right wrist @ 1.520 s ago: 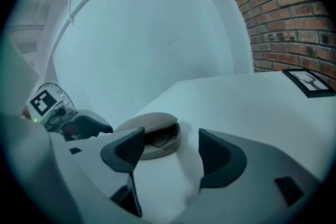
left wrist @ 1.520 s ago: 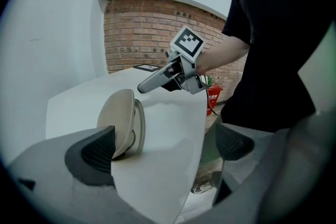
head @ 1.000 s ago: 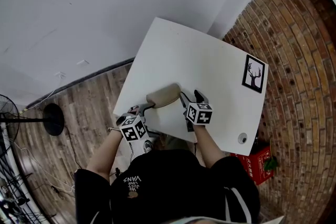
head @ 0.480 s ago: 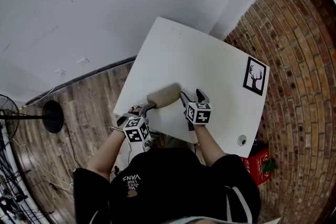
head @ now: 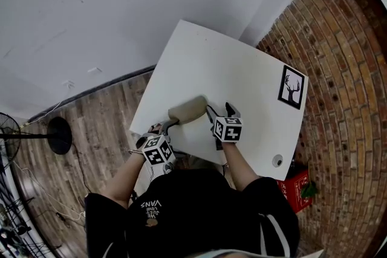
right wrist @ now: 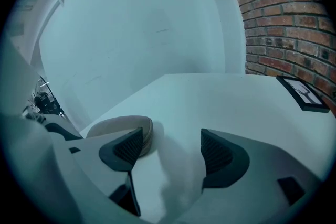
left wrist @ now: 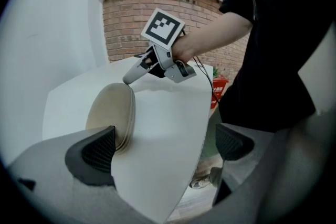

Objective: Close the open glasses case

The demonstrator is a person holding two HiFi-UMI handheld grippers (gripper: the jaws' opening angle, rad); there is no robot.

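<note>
Head view shows the beige oval fabric glasses case (head: 188,110) small on the near part of the white table (head: 230,69), too small there to read its seam. The person's black-clad torso covers the table's near edge.

In the left gripper view the case's near end is hidden behind one dark ribbed pad, so contact cannot be judged. Its lid lies down on the base along a thin seam. In the right gripper view the case is likewise partly covered by a pad, and a black-framed picture (right wrist: 304,93) is cut off at the edge.

The left claw (head: 164,126) stands wide open at one end of the case, gripping nothing, with bare table and floor between its pads. The right claw (head: 219,112), at the case's other end, has just been opening. It stands wide, with only bare table between its pads and the case off to one side.
</note>
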